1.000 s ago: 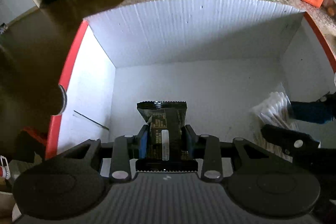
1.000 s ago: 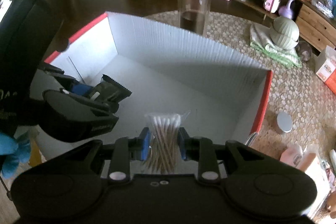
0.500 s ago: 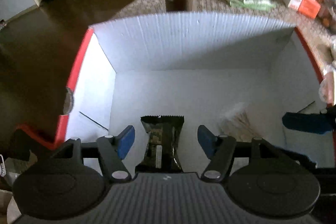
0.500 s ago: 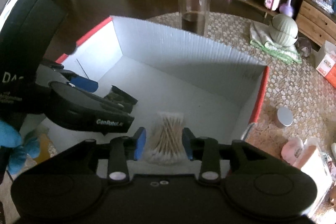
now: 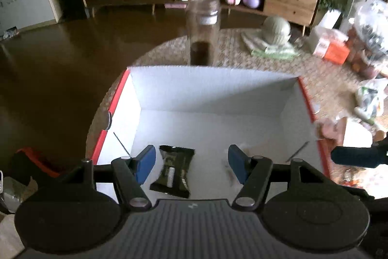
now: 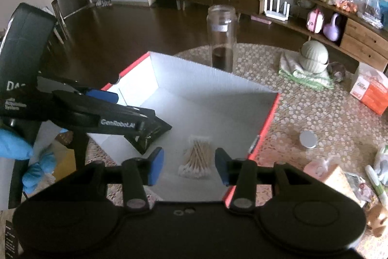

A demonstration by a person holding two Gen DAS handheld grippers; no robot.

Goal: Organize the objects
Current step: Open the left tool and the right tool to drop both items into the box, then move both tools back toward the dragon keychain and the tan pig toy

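Both grippers are empty, with their jaws wide apart. The left gripper hangs over the near end of the box. The snack pack lies flat on the box floor, below the gap and closer to the left jaw. The right gripper has its jaws wide too, and the bag of cotton swabs lies on the box floor, right under the gap between them. So both things are in the box and nothing is held.

What could go wrong? The two grippers are near each other over the box. If one swings sideways, they could bump. If a jaw dips low, it could catch the box wall and push the box along the table, toward the tall jar standing just behind it. A knock could tip that jar, since it is tall and thin.

The box is white inside, with thin ridges like cardboard, and has red edges. The snack pack is dark and shiny, with zigzag ends. The swabs are thin sticks with white fluffy tips in a clear soft bag. The jar is clear, with something dark at the bottom.
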